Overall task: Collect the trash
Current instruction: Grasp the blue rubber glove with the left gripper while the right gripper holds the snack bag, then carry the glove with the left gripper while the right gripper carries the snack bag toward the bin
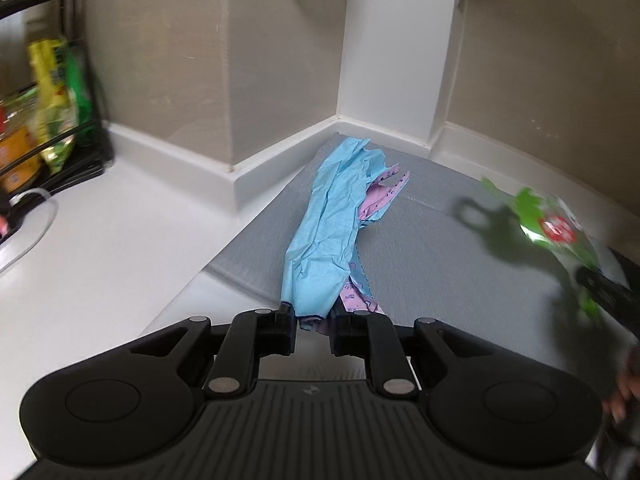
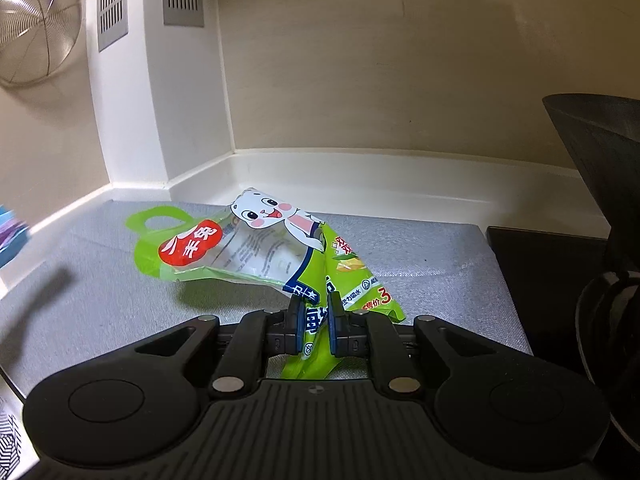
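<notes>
A crumpled light-blue and pink wrapper (image 1: 324,240) hangs from my left gripper (image 1: 313,320), whose jaws are shut on its lower end above the grey mat (image 1: 432,272). The same wrapper shows as a blurred blue patch (image 2: 10,236) at the left edge of the right wrist view. My right gripper (image 2: 314,320) is shut on a green snack bag (image 2: 248,252) with a cartoon rabbit and a red label, held over the mat (image 2: 420,264). In the left wrist view that bag (image 1: 552,224) appears blurred at the right, pinched by the right gripper's dark fingers (image 1: 600,284).
A black wire rack (image 1: 60,92) with yellow and green packets stands at the left on the white counter (image 1: 104,256). White baseboards and beige walls close the corner behind. A dark pan (image 2: 600,152) and a black surface (image 2: 552,280) lie at the right. A mesh strainer (image 2: 36,28) hangs on the wall.
</notes>
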